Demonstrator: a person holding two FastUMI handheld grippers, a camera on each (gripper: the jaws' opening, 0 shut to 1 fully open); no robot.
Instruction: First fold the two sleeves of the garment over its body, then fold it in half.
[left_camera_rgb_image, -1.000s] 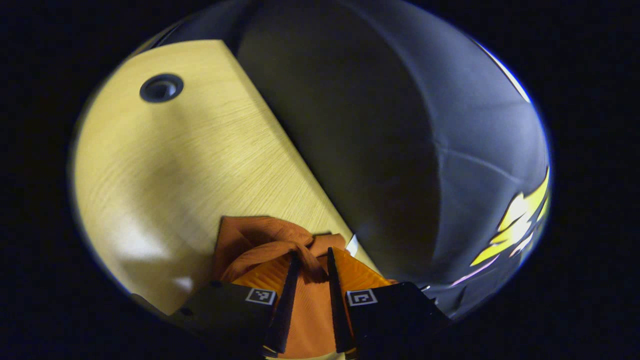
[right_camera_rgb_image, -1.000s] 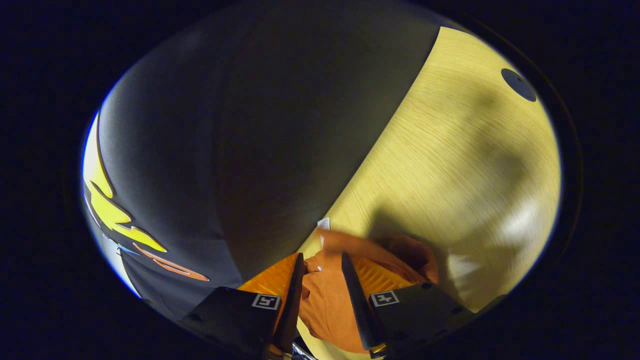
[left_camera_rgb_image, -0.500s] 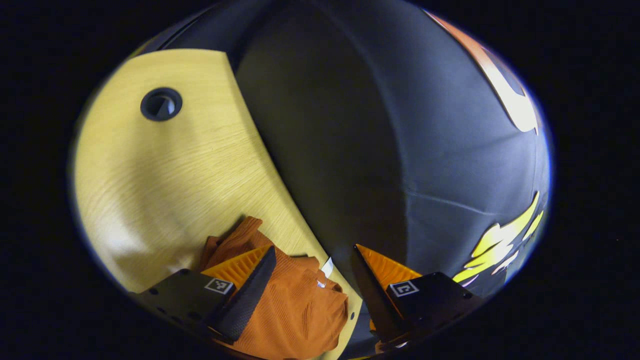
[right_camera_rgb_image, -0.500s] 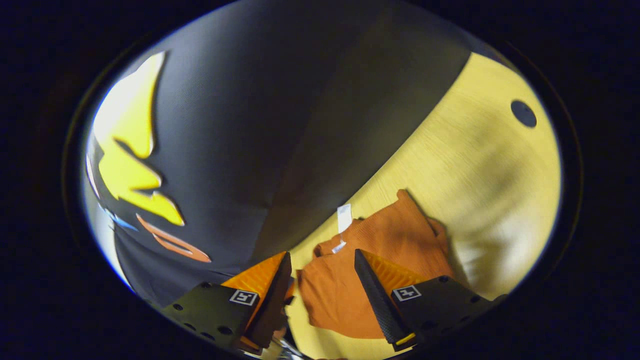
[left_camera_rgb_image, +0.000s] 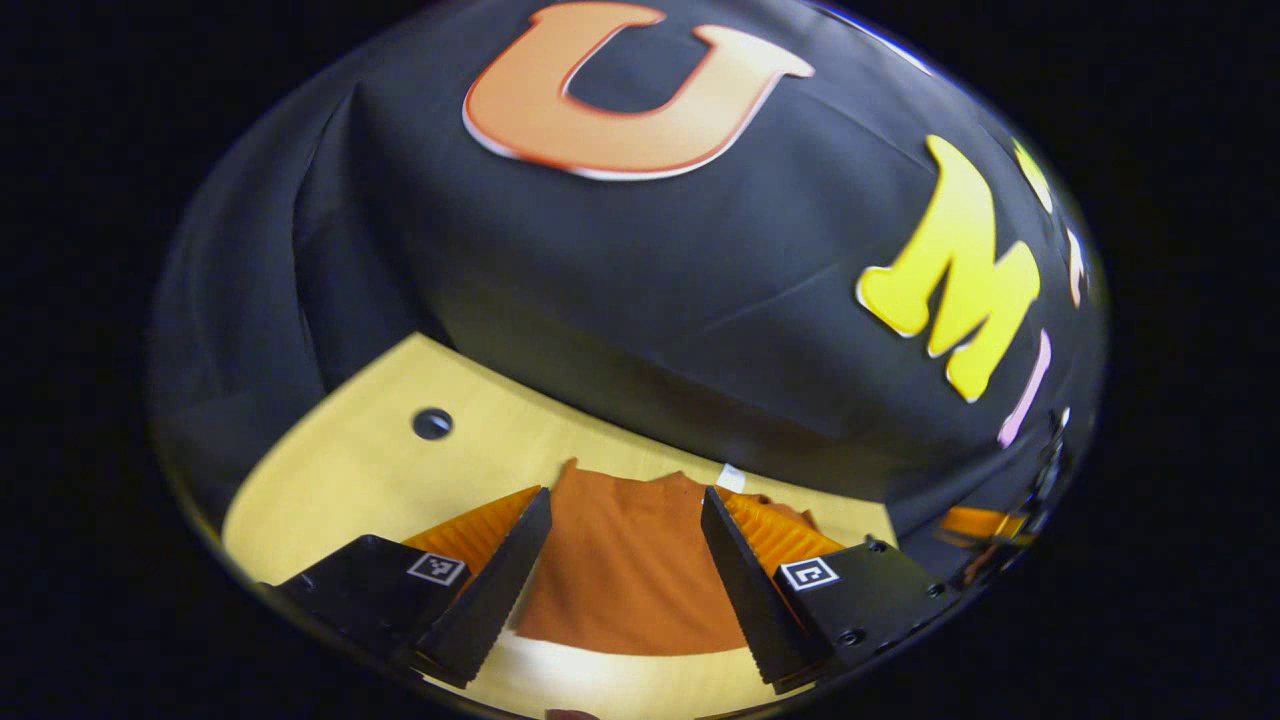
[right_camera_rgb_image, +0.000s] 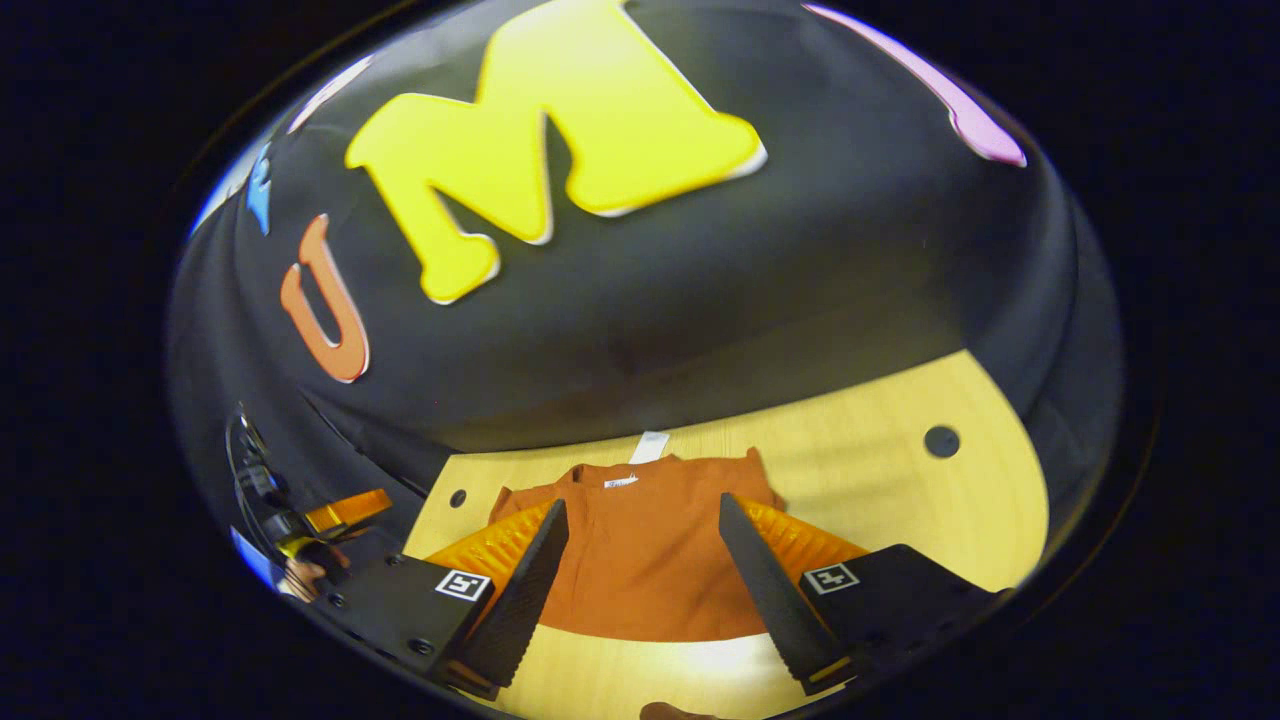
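The orange garment (left_camera_rgb_image: 630, 580) lies flat on the light wooden table (left_camera_rgb_image: 330, 480) as a compact folded shape, close to the far edge under the black cloth wall. A white tag (left_camera_rgb_image: 731, 478) sticks out at its far side. My left gripper (left_camera_rgb_image: 625, 497) hovers over it, open, with nothing between its fingers. In the right gripper view the garment (right_camera_rgb_image: 640, 560) lies straight ahead with its white tag (right_camera_rgb_image: 650, 447) toward the wall. My right gripper (right_camera_rgb_image: 642, 502) is open above it and holds nothing.
The table has small round holes (left_camera_rgb_image: 432, 423) (right_camera_rgb_image: 941, 440) near its far corners. At the left of the right gripper view the other gripper (right_camera_rgb_image: 335, 512) is held by a hand (right_camera_rgb_image: 300, 577). Bare wood shows in front of the garment.
Both grippers were shut on bunched orange cloth at the table's far edge. They have opened, let go and drawn back. The garment now lies flat.
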